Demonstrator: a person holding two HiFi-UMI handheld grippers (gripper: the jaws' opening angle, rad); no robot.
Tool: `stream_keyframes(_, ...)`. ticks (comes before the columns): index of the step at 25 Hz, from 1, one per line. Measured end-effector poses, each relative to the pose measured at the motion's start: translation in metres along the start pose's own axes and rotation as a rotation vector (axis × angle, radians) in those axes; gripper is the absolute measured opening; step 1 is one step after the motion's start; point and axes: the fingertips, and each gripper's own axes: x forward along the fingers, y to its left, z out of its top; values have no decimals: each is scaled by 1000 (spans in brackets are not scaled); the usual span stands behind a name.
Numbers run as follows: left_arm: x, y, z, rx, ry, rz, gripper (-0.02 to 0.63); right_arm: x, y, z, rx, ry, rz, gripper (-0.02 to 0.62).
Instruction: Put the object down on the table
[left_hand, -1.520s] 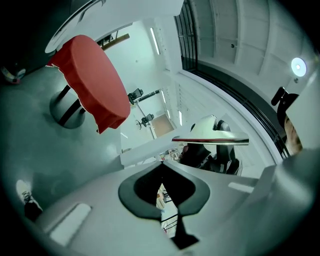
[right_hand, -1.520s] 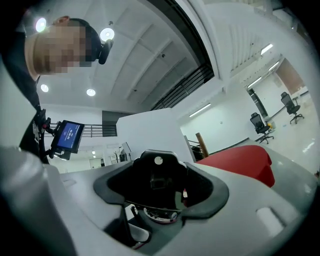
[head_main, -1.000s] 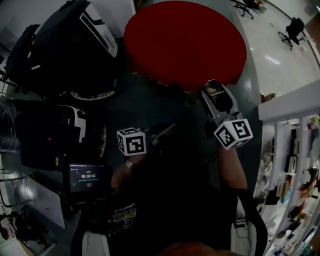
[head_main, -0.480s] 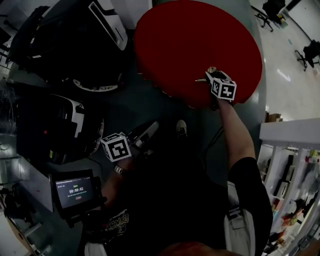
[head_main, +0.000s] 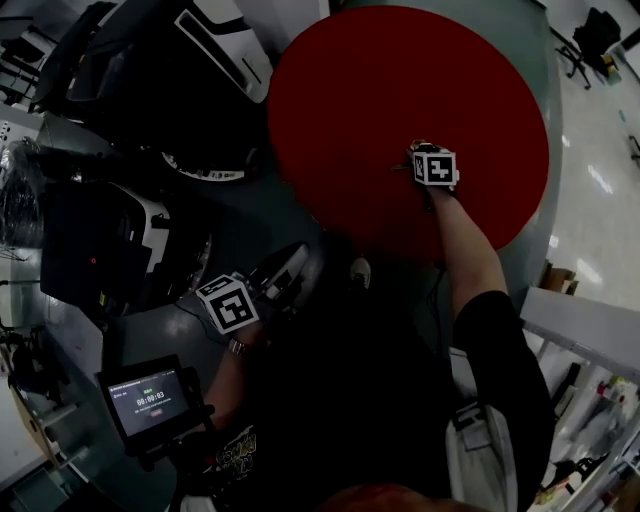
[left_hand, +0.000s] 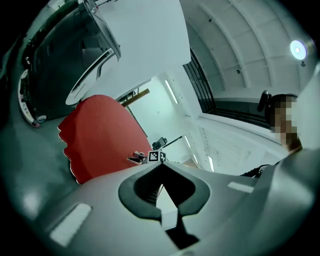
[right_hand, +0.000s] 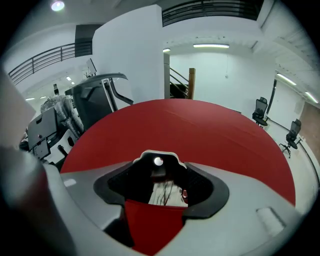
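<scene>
Downward view over the person's body. The right gripper (head_main: 421, 154), on an outstretched arm, is over the round red table (head_main: 340, 110), near its middle. The left gripper (head_main: 291, 267) is held low by the torso, clear of the table's edge. Dark machines (head_main: 140, 90) stand left, and a lit screen (head_main: 148, 400) is at lower left.

Right gripper (head_main: 418, 152) farther over red table (head_main: 350, 90)

Timer screen (head_main: 148, 400): lit, showing digits, lower left of the head view.
Black machines (head_main: 140, 90): large, white-trimmed, ranged along the left.
Office chairs (right_hand: 260, 111): two, black, far right, apart from each other.
Stairs (right_hand: 176, 82): dark rail, just beside a wooden post (right_hand: 191, 82).
Ceiling light (right_hand: 211, 46): long strip, lit.
Cardboard box (head_main: 558, 280): on the glossy floor (head_main: 600, 180), right.
</scene>
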Motion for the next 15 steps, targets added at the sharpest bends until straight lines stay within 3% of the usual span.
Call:
stream_keyframes(4, 29, 9, 6, -13, -15, 66, 14, 46, -13, 3, -42, 65, 47, 299)
stream_keyframes(8, 34, 33, 11, -42, -36, 115, 14, 83, 3, -2, -73, 111, 84, 299)
stream_keyframes(15, 50, 36, 21, -55, -26, 138, 14, 95, 0, -3, -70, 134, 103, 301)
